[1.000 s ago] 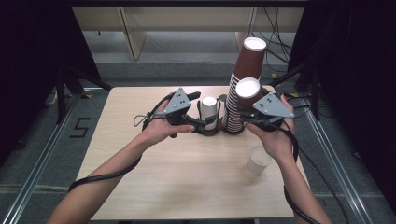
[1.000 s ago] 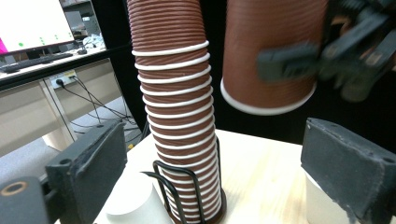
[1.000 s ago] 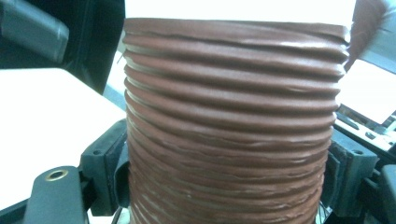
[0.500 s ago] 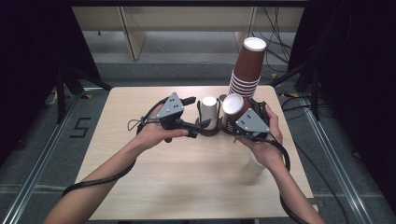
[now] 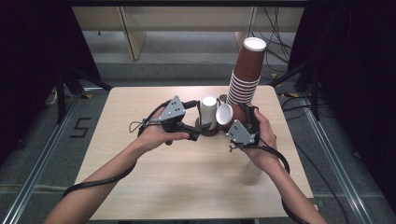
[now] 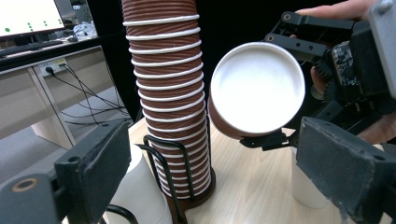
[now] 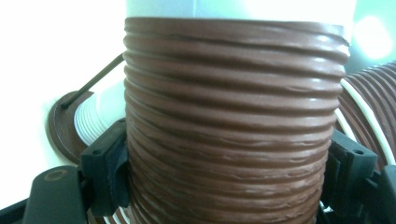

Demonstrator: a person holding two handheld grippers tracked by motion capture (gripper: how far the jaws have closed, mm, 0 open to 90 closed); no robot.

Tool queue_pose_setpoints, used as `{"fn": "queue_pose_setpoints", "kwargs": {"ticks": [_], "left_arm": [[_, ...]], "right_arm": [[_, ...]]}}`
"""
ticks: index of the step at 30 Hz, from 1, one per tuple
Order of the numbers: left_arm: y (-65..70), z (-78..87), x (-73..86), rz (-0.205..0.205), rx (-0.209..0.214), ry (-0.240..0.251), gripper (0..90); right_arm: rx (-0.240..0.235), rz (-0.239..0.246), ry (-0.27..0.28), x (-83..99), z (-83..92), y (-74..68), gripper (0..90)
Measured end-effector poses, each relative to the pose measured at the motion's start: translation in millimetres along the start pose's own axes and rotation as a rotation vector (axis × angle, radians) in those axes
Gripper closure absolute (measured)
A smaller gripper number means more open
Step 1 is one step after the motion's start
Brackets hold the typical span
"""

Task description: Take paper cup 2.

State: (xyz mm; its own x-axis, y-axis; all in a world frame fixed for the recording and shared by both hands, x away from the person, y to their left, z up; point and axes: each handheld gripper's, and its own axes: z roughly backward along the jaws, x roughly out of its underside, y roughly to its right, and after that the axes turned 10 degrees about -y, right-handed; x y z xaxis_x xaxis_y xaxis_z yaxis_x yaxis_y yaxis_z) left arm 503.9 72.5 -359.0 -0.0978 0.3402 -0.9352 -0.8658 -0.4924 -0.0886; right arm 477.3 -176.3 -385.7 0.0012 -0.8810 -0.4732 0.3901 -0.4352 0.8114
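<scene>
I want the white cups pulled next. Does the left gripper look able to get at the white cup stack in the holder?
Probably yes. The left gripper sits open right beside the white cup stack, nothing between them; the brown cup held by the right gripper hangs off to the side.

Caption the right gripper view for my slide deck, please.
Right claw clamped on a ribbed brown paper cup.

Brown cup [image 5: 229, 115] in right gripper [image 5: 236, 125]

A ribbed brown paper cup [image 5: 229, 114] with a white inside is lying tilted on its side in the air, its mouth facing left, just beside the tall stack of brown cups [image 5: 246, 74].
</scene>
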Motion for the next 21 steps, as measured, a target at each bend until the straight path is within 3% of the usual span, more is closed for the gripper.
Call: {"fn": "queue_pose_setpoints", "kwargs": {"ticks": [2,3,5,7,8,11,16,21], "left_arm": [[-0.1,-0.5,0.9,-0.003,0.000,-0.002,9.9],[0.2,-1.0,1.6,0.000,0.002,-0.002,9.9],[0.3,-1.7,2.9,-0.006,0.003,-0.008,10.0],[-0.2,-2.7,4.2,-0.005,0.004,-0.011,10.2],[-0.4,-3.1,4.6,-0.003,0.004,-0.011,10.2],[-0.9,-4.2,5.5,-0.003,0.006,-0.011,10.7],[0.2,-5.9,5.8,-0.021,0.017,-0.013,11.5],[2.0,-9.0,6.8,-0.055,0.030,-0.019,10.6]], "right_arm": [[0.015,0.056,0.008,-1.0,-2.2,0.3,20.0],[0.014,0.047,0.002,-1.3,-2.3,-1.2,20.0],[0.032,0.088,0.009,-2.8,-2.5,-0.3,20.0],[0.038,0.094,0.005,-3.2,-2.5,-2.5,20.0],[0.045,0.123,0.009,-3.9,-3.0,-2.4,20.0],[0.047,0.142,0.015,-4.5,-2.7,-4.1,20.0],[0.061,0.224,0.028,-6.1,-3.1,-4.3,20.0],[0.061,0.234,0.025,-7.5,-2.8,-8.0,19.9]]}}
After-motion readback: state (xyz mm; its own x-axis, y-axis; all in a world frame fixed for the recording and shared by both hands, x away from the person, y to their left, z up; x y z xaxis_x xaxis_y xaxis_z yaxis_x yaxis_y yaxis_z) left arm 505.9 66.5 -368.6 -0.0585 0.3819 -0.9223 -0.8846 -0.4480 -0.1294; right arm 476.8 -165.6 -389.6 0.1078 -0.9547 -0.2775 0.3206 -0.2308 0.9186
